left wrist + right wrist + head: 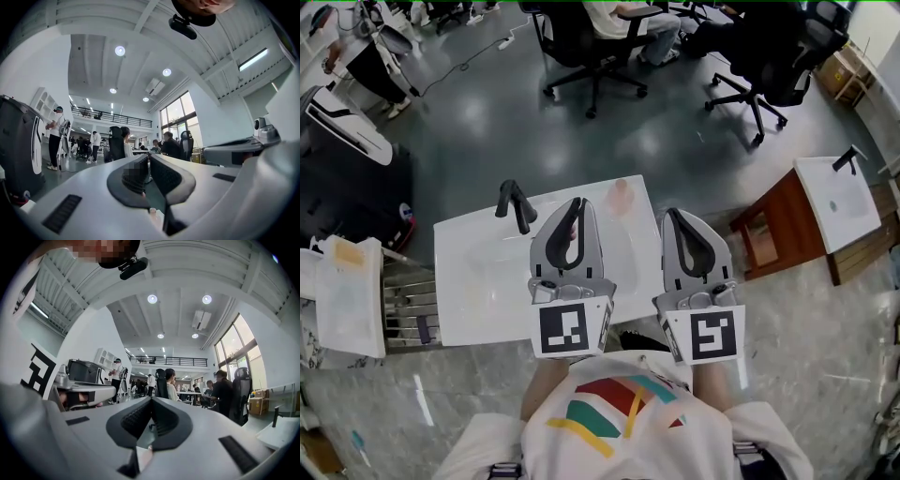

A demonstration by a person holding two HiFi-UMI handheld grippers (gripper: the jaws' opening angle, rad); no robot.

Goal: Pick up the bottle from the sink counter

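A small translucent pinkish bottle (621, 196) stands near the far right edge of the white sink counter (473, 305). I hold both grippers side by side above the counter's near right part, pointing away from me. The left gripper (576, 205) is shut and empty, its tip just left of the bottle and higher than it. The right gripper (673, 217) is also shut and empty, off the counter's right edge. In the left gripper view the jaws (146, 160) meet, and the bottle (152, 213) peeks up low between them. The right gripper (151, 400) shows its pads together.
A black faucet (516, 205) rises at the counter's far left, beside the basin. A metal rack (408, 305) and white panels (347, 295) stand to the left. A second sink on a wooden stand (837, 202) is at the right. Office chairs (591, 52) and seated people lie beyond.
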